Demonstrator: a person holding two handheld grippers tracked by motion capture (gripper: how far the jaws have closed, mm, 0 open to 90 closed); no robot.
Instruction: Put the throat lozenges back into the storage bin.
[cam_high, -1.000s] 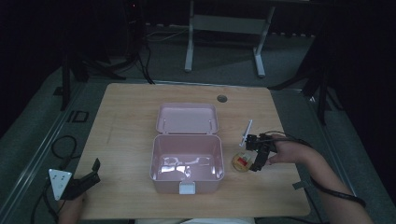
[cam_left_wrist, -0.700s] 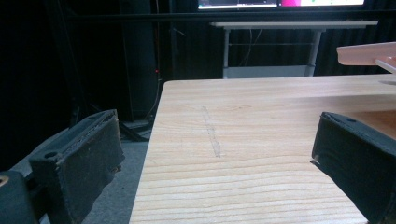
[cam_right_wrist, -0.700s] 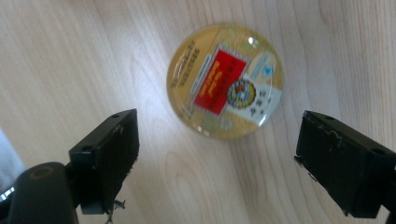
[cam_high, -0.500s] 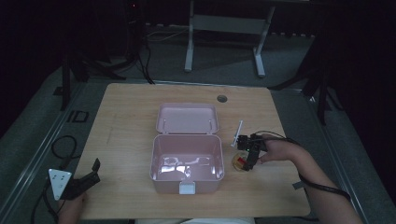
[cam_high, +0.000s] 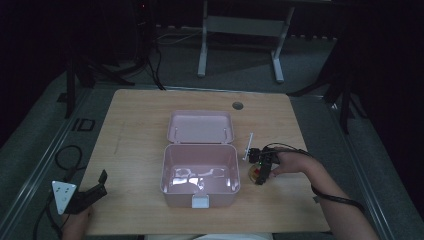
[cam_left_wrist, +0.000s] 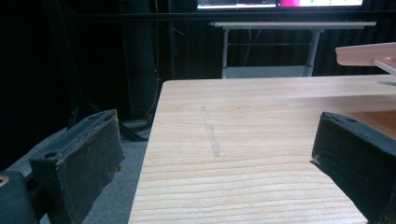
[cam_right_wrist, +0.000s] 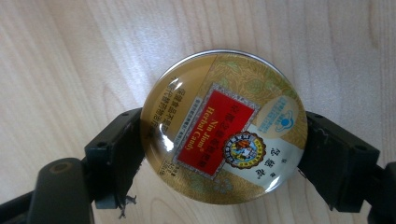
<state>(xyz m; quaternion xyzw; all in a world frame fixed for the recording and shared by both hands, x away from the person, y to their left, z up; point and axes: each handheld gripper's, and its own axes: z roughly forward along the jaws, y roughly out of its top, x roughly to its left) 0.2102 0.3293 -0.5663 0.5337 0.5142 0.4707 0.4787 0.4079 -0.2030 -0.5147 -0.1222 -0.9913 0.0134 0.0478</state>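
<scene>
Dark floor and the legs of a second desk lay behind the pale wooden counter, whose grain ran in long straight lines. At its middle stood a pink plastic box with rounded corners, its hinged lid thrown back flat behind it and a small latch on the front wall.

Just right of the box, the right gripper pointed down at the counter, the person's forearm coming in from the lower right. Its black jaws pressed against both sides of a round, glossy herbal candy tin, gold with a red label, which lay flat on the wood.

At the near left corner, the left gripper lay low and angled across the counter's edge, its padded jaws spread wide with nothing between them.
</scene>
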